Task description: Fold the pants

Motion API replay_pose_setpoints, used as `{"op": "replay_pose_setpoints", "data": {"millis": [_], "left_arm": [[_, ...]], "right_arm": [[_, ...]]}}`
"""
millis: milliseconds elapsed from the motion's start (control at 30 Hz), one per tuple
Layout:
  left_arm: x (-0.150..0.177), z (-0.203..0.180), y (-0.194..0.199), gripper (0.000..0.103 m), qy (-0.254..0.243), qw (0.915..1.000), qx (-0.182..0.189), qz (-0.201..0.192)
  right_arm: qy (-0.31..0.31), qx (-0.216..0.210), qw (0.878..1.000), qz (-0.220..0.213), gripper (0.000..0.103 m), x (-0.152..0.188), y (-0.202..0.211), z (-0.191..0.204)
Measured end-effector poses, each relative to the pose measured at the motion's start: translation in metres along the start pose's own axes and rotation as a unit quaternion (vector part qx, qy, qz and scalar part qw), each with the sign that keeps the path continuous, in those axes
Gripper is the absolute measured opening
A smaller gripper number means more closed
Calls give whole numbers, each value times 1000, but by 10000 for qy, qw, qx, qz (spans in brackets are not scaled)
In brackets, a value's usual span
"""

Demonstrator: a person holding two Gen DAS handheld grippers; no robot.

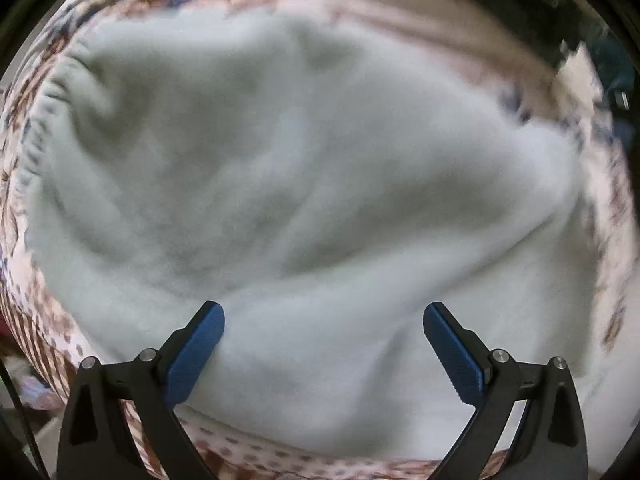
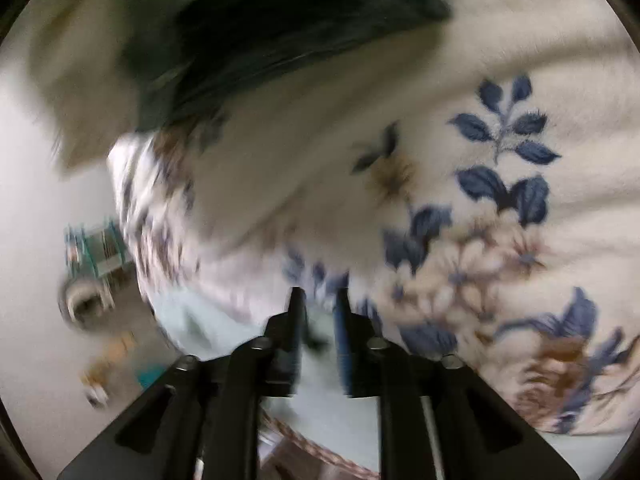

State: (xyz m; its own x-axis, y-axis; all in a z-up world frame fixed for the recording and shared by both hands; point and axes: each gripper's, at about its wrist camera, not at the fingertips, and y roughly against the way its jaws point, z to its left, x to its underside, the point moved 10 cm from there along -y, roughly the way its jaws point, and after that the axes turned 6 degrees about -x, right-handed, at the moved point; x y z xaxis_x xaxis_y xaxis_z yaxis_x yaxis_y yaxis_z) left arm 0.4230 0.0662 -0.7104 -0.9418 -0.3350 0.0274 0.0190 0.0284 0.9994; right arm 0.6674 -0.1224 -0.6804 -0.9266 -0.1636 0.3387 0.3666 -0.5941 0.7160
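Observation:
The pale mint-white pants (image 1: 304,184) lie rumpled on a floral bedspread (image 1: 36,320) and fill most of the left wrist view. My left gripper (image 1: 324,312) is open just above the near part of the fabric, with its blue pads (image 1: 196,356) wide apart and nothing between them. In the blurred right wrist view my right gripper (image 2: 320,300) has its fingers close together on a fold of the pale pants fabric (image 2: 316,360), held above the bedspread (image 2: 500,200).
A dark green cloth (image 2: 280,20) lies at the far end of the bed. The bed edge drops to a floor with small items and a teal rack (image 2: 96,248) at the left. Dark objects (image 1: 612,72) sit beyond the bed's far right.

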Motion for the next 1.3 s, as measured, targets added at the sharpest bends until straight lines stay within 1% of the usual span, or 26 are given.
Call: {"op": "replay_pose_setpoints", "data": {"millis": [33,67,133,200,233,267,333,367,400,500,567,600,633,667,700,733,767,800,867,933,967,1033,1100,1200,1233,1300], "left_arm": [[-10,-5,13,102,40,9998,134,-165],[-20,-10,22,102,43,9994,201,-294],[-43,-14,30,102,78,9985,213,-506],[-72,-12,26,102,121,9979,45,-640],[-88,-6,16,102,101,9974,-216,-677],[-98,-1,6,102,77,9972,-394,-637],[-115,11,-19,103,156,9983,-405,-389],[-120,12,-23,103,165,9986,-369,-336],[-122,10,-24,103,140,9988,-358,-313],[-126,-1,-5,102,-37,9986,-371,-383],[-119,-16,19,102,-257,9976,-321,-551],[-114,-24,31,102,-383,9967,-307,-651],[-106,-33,45,102,-577,9948,-301,-781],[-98,-41,57,102,-734,9930,-318,-868],[-90,-49,66,102,-890,9913,-331,-914],[-72,-55,76,102,-1039,9899,-312,-910],[-55,-57,81,102,-1099,9892,-297,-923],[-40,-59,86,102,-1134,9887,-293,-935],[-2,-47,85,102,-1165,9886,-376,-879],[16,-22,82,102,-962,9906,-551,-799],[28,-12,80,103,-789,9921,-614,-758],[30,25,73,102,-244,9951,-706,-640],[27,59,74,102,307,9946,-738,-662],[4,103,75,101,900,9906,-650,-800],[-3,111,76,100,998,9897,-596,-837],[-20,125,76,97,1102,9878,-580,-931]], "right_arm": [[296,276,9992,62,78,13,6,-1],[608,584,9964,78,81,26,7,-1],[986,1017,9894,318,81,56,-4,-7],[857,1127,9883,560,81,81,-18,-31],[674,1167,9892,572,80,91,-28,-45],[495,1364,9884,442,79,95,-41,-65],[310,1992,9794,73,78,94,-46,-101],[131,1931,9810,-125,78,94,-49,-108],[-278,1735,9837,-394,79,97,-52,-114],[-655,1518,9815,-970,79,108,-38,-112],[-1022,1015,9788,-1459,80,125,-22,-104],[-1159,658,9744,-1808,80,135,-9,-99],[-1245,410,9686,-2112,80,145,4,-97],[-1368,148,9585,-2499,81,160,21,-94],[-1480,-82,9460,-2882,89,177,40,-91],[-1599,-332,9300,-3294,96,202,59,-93],[-1702,-437,9192,-3524,96,223,73,-96],[-1906,-414,9068,-3738,96,259,83,-106],[-2293,-293,8999,-3699,96,309,81,-130],[-2677,-297,8969,-3507,96,348,72,-156],[-2795,-386,8960,-3428,95,362,57,-161],[-3018,-745,8992,-3077,93,381,22,-180],[-3092,-1023,9068,-2678,88,386,-18,-181],[-3018,-1562,9116,-2315,84,390,-67,-153],[-2995,-1743,9104,-2259,80,385,-83,-138],[-2949,-2091,9062,-2195,79,372,-108,-106]]}}
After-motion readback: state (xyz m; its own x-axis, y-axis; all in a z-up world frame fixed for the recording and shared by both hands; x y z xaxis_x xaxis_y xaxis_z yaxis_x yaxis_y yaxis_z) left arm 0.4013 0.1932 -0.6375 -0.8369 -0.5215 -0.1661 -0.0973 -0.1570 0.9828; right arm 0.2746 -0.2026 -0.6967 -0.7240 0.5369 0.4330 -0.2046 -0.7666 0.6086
